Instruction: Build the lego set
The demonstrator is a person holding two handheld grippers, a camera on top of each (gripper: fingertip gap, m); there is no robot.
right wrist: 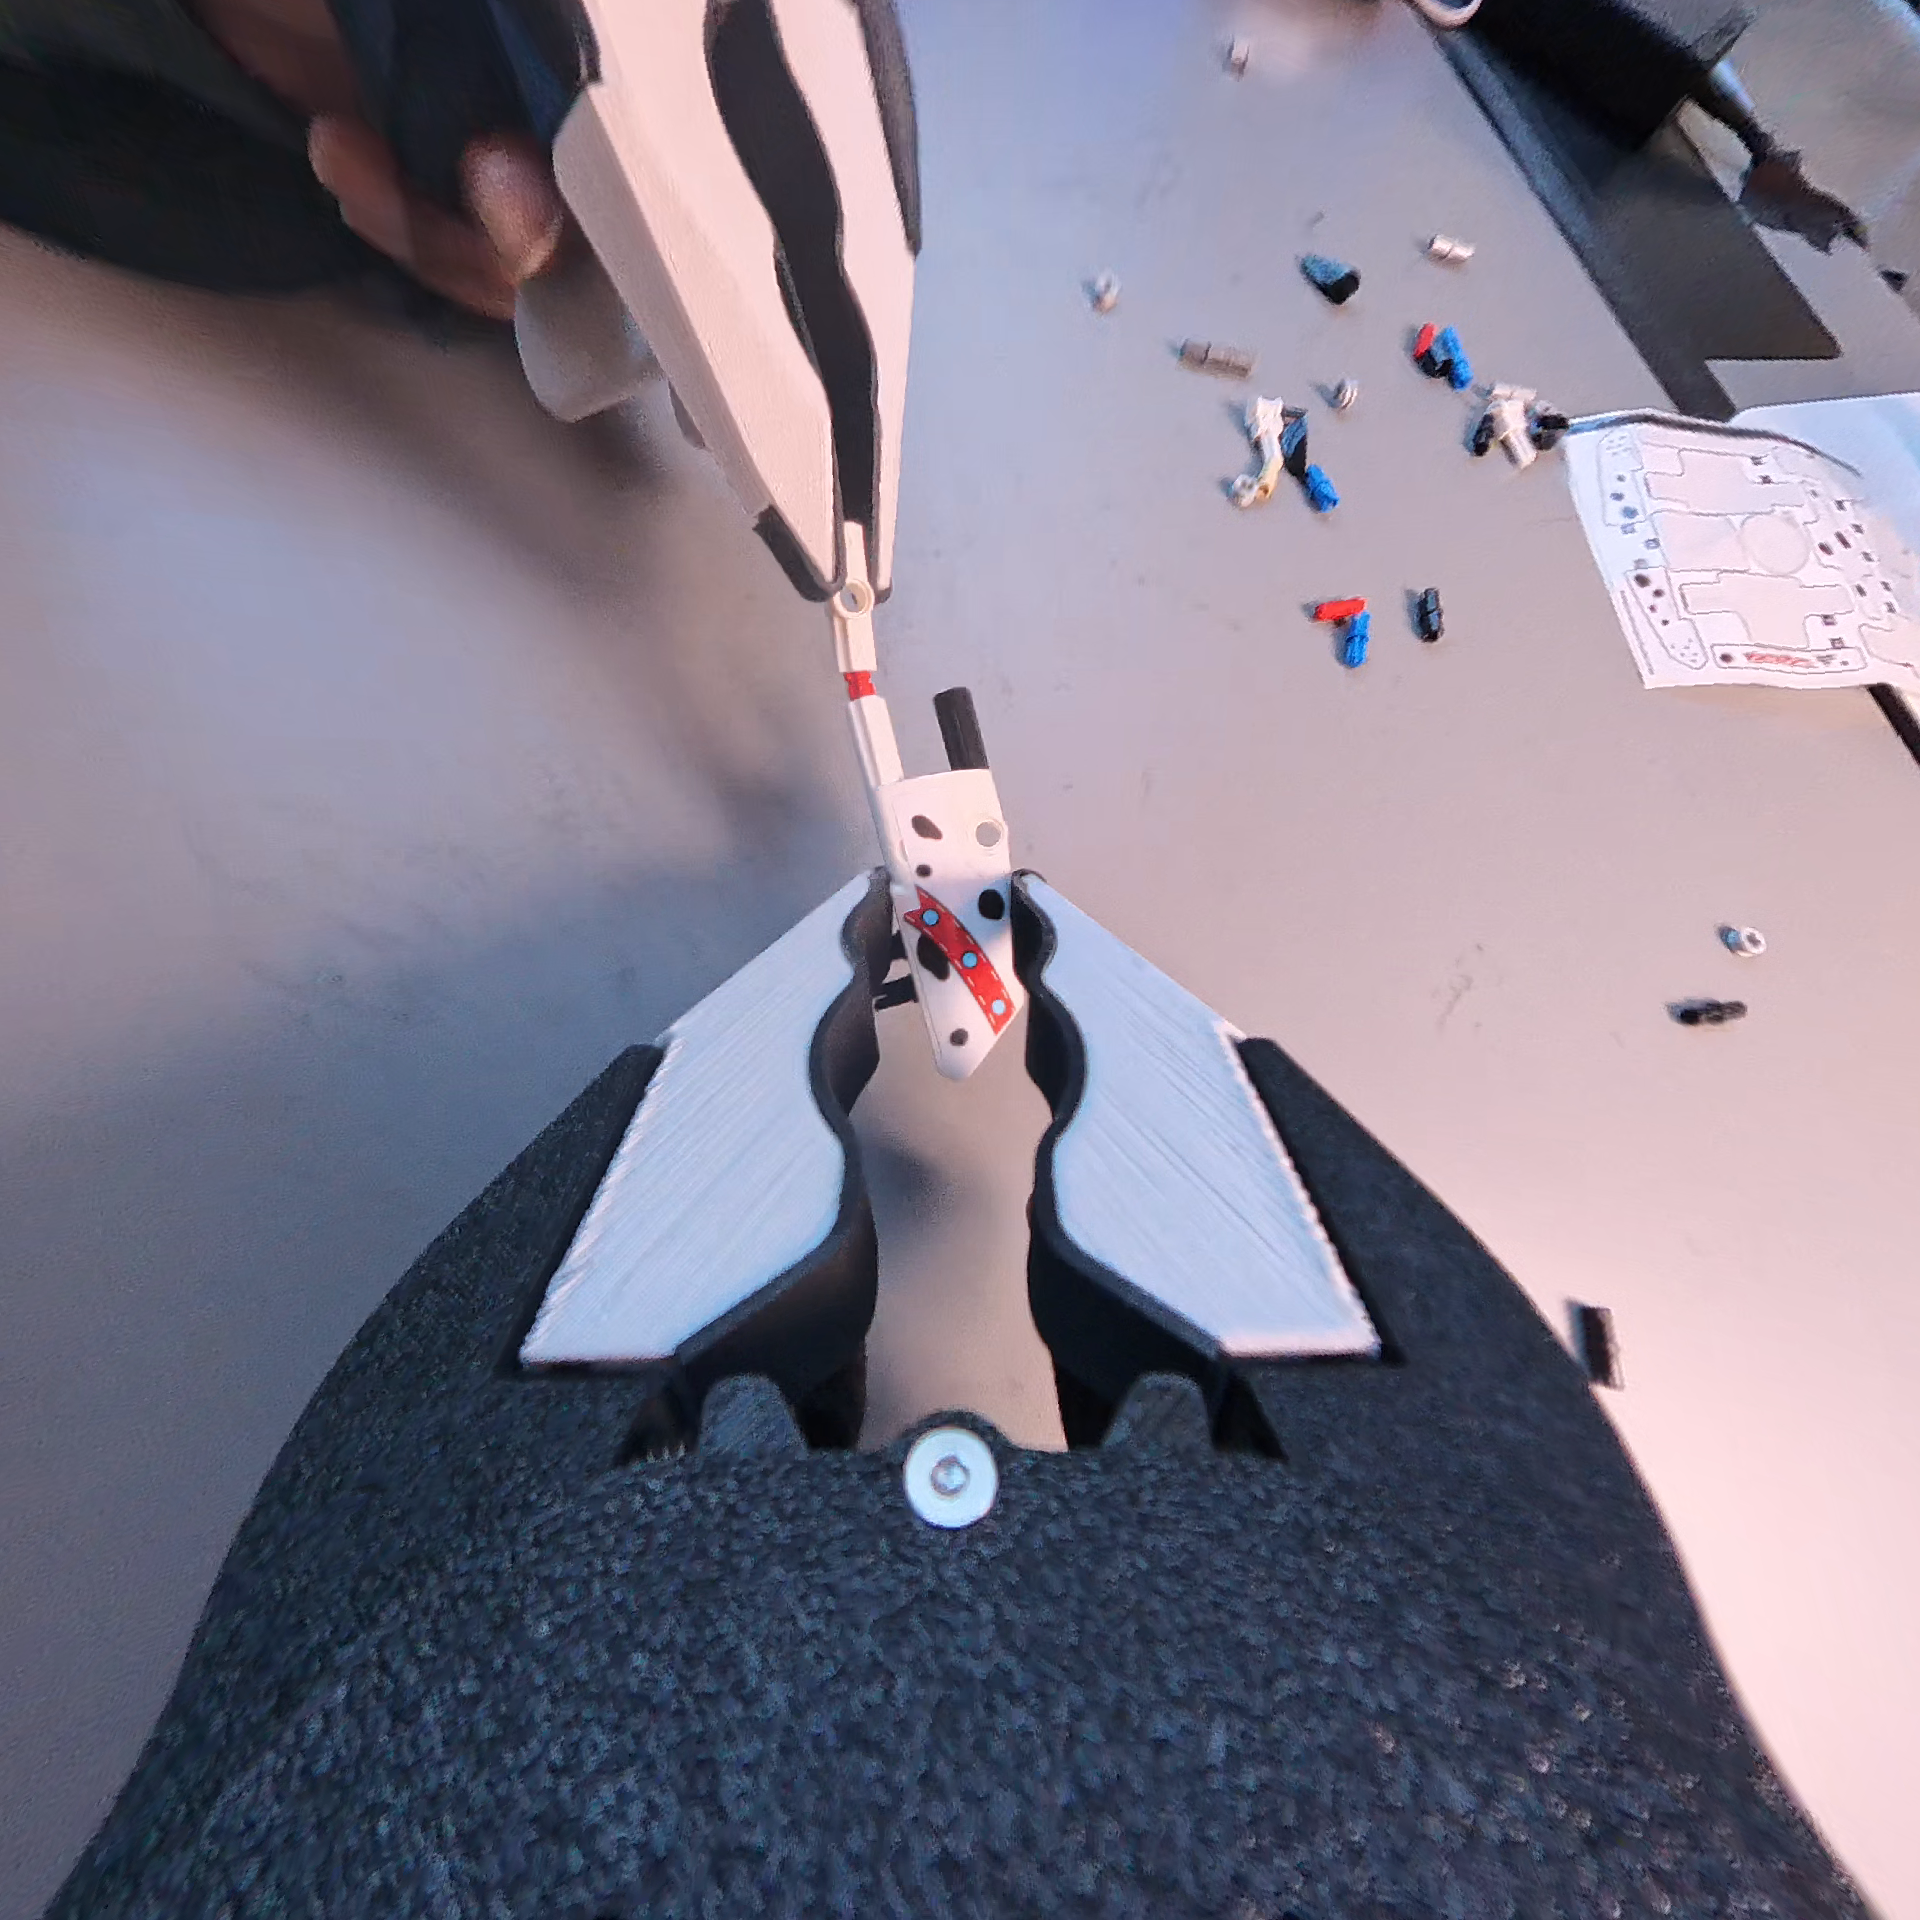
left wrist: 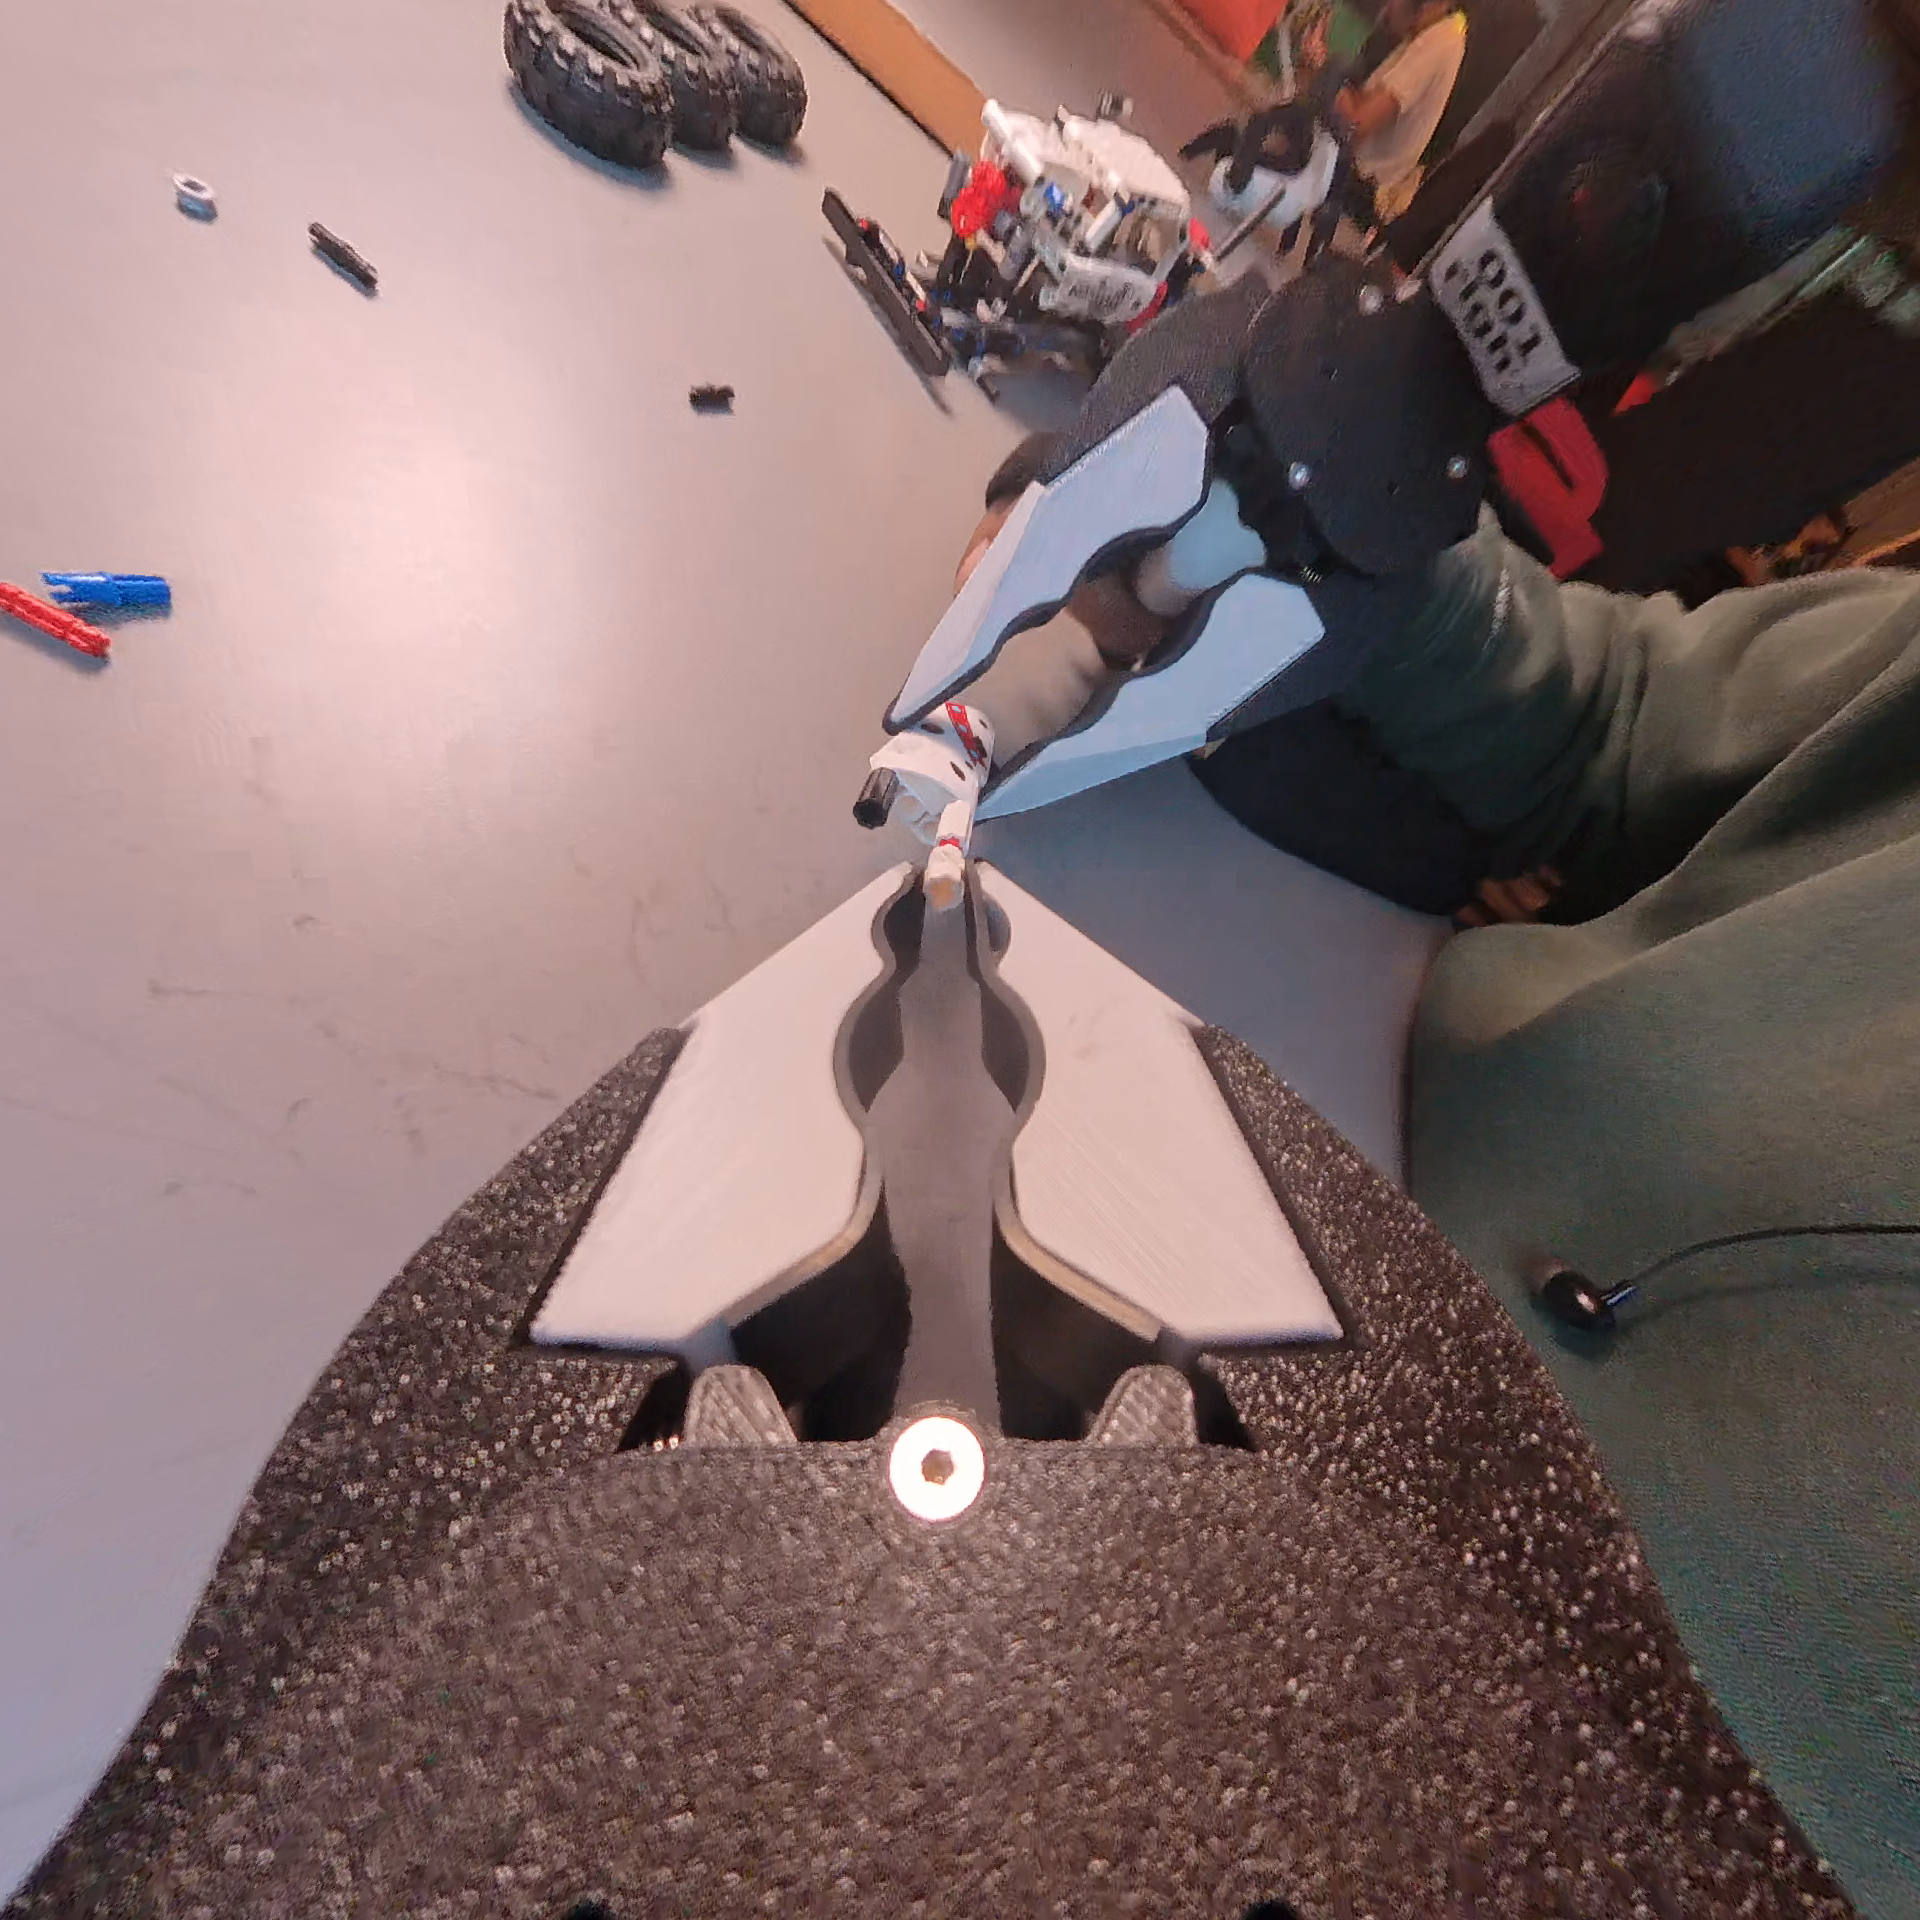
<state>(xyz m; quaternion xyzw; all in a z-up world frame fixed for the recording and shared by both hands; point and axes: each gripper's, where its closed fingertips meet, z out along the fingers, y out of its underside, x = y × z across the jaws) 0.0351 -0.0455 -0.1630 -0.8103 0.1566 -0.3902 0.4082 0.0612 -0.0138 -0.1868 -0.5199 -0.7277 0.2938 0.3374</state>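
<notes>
Each hand-held gripper (left wrist: 943, 883) has pale grey wavy-edged fingers (right wrist: 727, 1143), a speckled black body, one silver screw (left wrist: 936, 1469); green sleeve (left wrist: 1621, 748).

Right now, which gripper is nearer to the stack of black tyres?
Left. The left gripper points along the table with the black tyres far ahead to its left; the right gripper sits on the opposite side, further from them.

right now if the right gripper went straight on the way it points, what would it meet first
Probably the left gripper. The right gripper already holds the white spotted panel, whose thin white rod runs forward into the left fingers. Depth is unclear.
</notes>
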